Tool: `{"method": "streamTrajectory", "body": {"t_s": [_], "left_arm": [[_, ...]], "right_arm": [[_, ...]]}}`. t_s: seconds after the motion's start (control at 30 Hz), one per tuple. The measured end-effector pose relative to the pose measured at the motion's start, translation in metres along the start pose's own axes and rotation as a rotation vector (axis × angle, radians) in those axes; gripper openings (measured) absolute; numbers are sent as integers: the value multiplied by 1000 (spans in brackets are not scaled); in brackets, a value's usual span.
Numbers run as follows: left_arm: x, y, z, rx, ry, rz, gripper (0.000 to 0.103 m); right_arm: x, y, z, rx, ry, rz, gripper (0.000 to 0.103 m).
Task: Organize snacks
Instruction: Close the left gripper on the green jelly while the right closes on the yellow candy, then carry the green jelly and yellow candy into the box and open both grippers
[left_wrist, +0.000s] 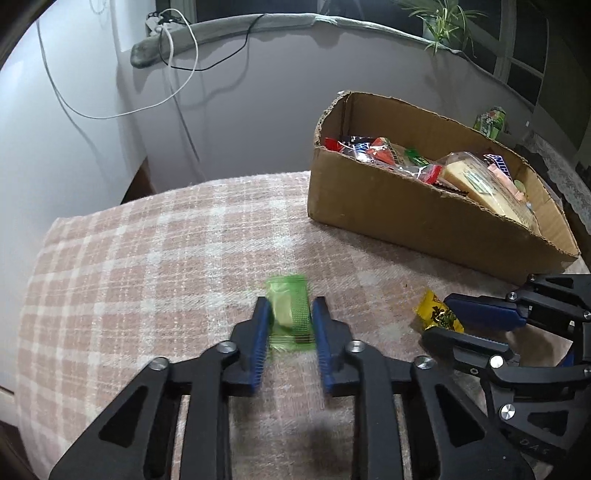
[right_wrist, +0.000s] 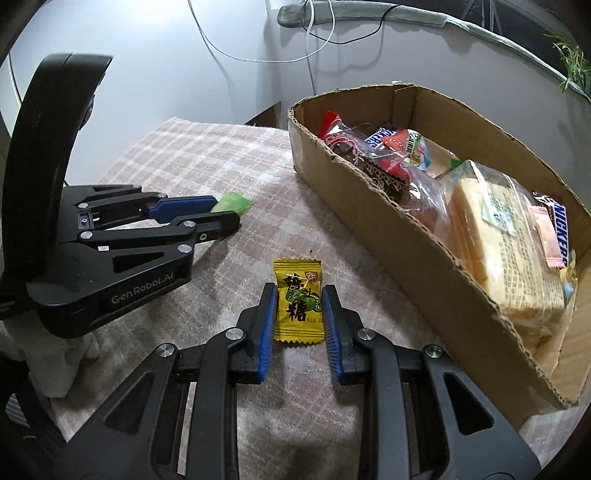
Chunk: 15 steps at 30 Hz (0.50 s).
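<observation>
A green candy packet (left_wrist: 286, 291) lies on the pink plaid cloth (left_wrist: 147, 258), and my left gripper (left_wrist: 291, 306) is shut on it, its blue pads pressing both long sides. From the right wrist view the same gripper (right_wrist: 227, 211) shows side-on with the green candy (right_wrist: 236, 203) at its tips. My right gripper (right_wrist: 299, 290) is shut on a yellow candy packet (right_wrist: 298, 314) that lies flat on the cloth. It sits just right of the left gripper. The cardboard box (right_wrist: 369, 221) beyond holds several wrapped snacks.
The box (left_wrist: 406, 218) takes up the right half of the table. A green carton (left_wrist: 489, 122) stands behind it. The cloth's left edge (left_wrist: 40, 258) drops off toward the wall, where cables (left_wrist: 173, 74) hang. A plant (left_wrist: 441, 22) stands on the sill.
</observation>
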<state>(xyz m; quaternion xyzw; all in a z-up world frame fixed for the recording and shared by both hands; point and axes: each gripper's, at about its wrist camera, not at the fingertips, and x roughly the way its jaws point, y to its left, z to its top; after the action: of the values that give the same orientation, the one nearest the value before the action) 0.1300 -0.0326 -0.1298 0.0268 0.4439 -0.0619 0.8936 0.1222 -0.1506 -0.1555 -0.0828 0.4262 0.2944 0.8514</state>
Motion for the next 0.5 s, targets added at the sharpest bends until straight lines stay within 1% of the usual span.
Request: {"method": "streamTrajectory", "body": {"t_s": [0.13, 0.3, 0.5], "left_arm": [[-6, 3, -8, -12, 2, -10, 20], [-14, 0, -13, -32, -4, -35, 19], [-37, -6, -6, -41, -55, -65, 19]], "right_arm": [[-5, -2, -3, 12, -7, -1, 25], [-21, -3, -5, 13, -36, 4, 25], [-47, -8, -3, 16, -79, 7, 25]]}}
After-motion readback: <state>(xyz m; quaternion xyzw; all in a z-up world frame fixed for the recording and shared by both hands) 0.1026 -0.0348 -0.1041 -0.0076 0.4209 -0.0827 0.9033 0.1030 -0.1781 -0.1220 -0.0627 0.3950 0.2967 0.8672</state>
